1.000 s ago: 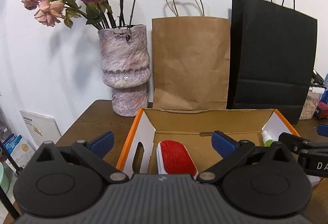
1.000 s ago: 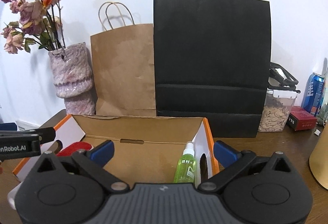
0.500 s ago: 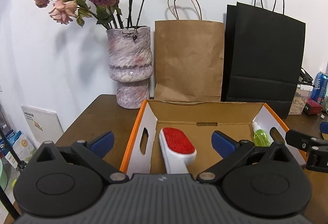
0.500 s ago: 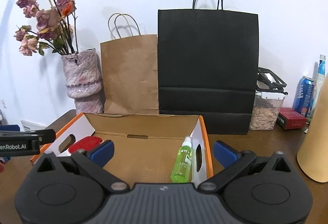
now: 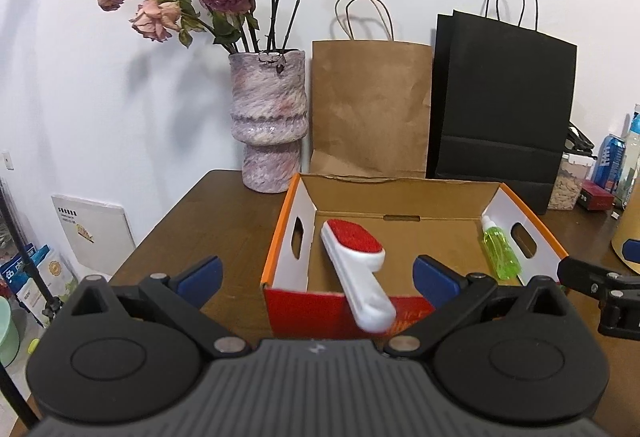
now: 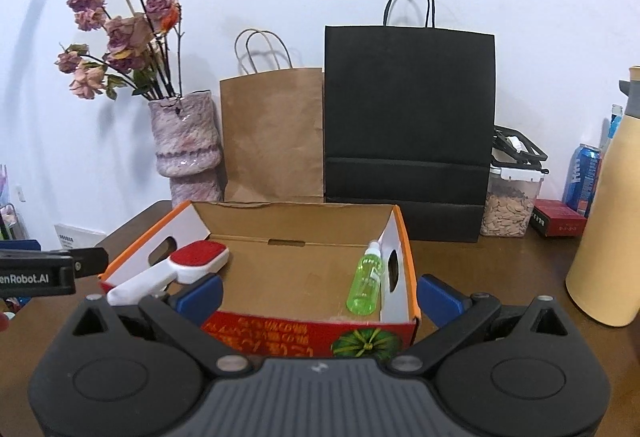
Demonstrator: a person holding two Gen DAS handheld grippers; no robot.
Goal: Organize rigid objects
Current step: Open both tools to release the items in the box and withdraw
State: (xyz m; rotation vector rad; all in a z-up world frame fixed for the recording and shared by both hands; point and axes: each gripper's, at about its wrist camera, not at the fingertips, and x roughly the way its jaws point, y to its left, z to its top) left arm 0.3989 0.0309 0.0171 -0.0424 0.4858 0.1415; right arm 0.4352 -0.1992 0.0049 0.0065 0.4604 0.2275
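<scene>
An open cardboard box (image 5: 285,237) with orange rims stands on the brown table; it also shows in the right wrist view (image 6: 406,237). Inside at the left a white lint brush with a red pad (image 5: 354,249) leans with its handle over the front wall; it shows in the right wrist view too (image 6: 192,261). A green spray bottle (image 5: 500,251) leans against the right wall, also in the right wrist view (image 6: 366,279). My left gripper (image 5: 316,277) is open and empty, in front of the box. My right gripper (image 6: 320,291) is open and empty, in front of the box.
Behind the box stand a pink vase with dried roses (image 5: 270,125), a brown paper bag (image 5: 370,109) and a black paper bag (image 6: 408,129). At the right are a seed jar (image 6: 510,203), a red box (image 6: 558,217), a blue can (image 6: 582,177) and a tan flask (image 6: 608,217).
Both grippers have pulled back and up from the box, so its red front wall now shows. Both stay open. The brush and bottle lie where they were.
</scene>
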